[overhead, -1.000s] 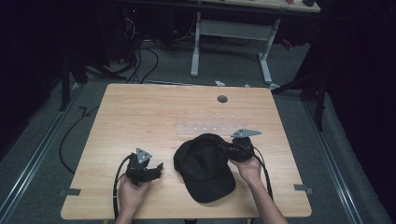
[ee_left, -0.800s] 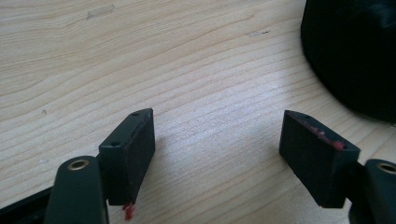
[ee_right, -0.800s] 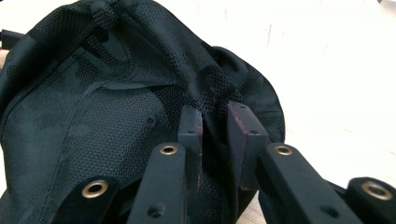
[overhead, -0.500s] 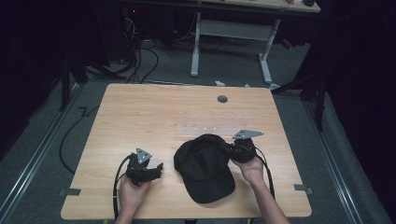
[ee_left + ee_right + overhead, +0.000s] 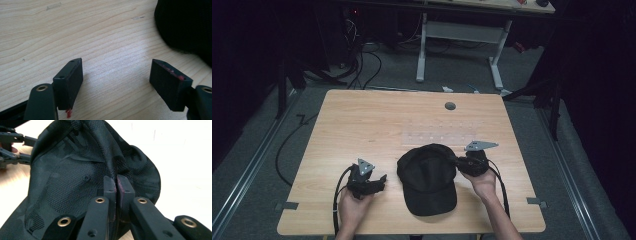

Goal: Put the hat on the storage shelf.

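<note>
Two grippers flank the black cap point(image 5: 428, 176) lying near the counter's point(image 5: 362, 120) front edge. The right gripper point(image 5: 116, 185) has just been closing, its fingers now pinching the crown fabric. The left gripper point(image 5: 116, 75) stands wide and empty beside it. Next, I judge: lift gently.

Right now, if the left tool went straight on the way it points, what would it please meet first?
Probably the cap. The left tool rests open on the table, aimed toward the cap's side; bare wood lies between them. In its own view the cap sits ahead and right, so it might only graze it.
</note>
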The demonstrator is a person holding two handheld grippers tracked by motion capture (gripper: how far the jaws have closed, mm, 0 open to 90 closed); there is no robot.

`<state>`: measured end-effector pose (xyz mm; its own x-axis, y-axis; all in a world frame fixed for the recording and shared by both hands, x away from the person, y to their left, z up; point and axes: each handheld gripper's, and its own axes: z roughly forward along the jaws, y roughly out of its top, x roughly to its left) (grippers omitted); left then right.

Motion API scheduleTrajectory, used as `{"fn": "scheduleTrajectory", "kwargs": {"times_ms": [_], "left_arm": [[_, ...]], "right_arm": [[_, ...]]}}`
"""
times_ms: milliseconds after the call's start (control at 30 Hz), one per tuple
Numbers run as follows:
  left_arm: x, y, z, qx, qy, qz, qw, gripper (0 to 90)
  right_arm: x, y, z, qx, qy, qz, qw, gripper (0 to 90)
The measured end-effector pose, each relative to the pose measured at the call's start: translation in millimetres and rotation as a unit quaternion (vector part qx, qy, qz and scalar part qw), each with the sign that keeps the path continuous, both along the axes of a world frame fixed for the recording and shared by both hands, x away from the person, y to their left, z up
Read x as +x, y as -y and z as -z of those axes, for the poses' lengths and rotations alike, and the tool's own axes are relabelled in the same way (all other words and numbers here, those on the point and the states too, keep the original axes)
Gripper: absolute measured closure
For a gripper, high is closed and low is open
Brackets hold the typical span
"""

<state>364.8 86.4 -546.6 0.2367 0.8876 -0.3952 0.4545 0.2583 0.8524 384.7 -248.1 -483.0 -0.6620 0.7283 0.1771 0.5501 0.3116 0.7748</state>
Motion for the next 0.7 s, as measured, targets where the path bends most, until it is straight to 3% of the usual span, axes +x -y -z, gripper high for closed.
{"fn": "scheduleTrajectory", "kwargs": {"times_ms": [400, 700], "left_arm": [[-0.2, 0.0, -0.1, -0.001, 0.000, 0.000, 1.0000, 27.3], [-0.2, -0.3, -0.3, -0.003, -0.001, 0.003, 1.0000, 27.8]], "right_arm": [[-9.4, 12.9, -13.0, 0.036, 0.016, 0.003, 0.9992, 87.7], [-16.3, 23.0, -25.9, 0.046, 0.034, 0.010, 0.9983, 87.8]]}}
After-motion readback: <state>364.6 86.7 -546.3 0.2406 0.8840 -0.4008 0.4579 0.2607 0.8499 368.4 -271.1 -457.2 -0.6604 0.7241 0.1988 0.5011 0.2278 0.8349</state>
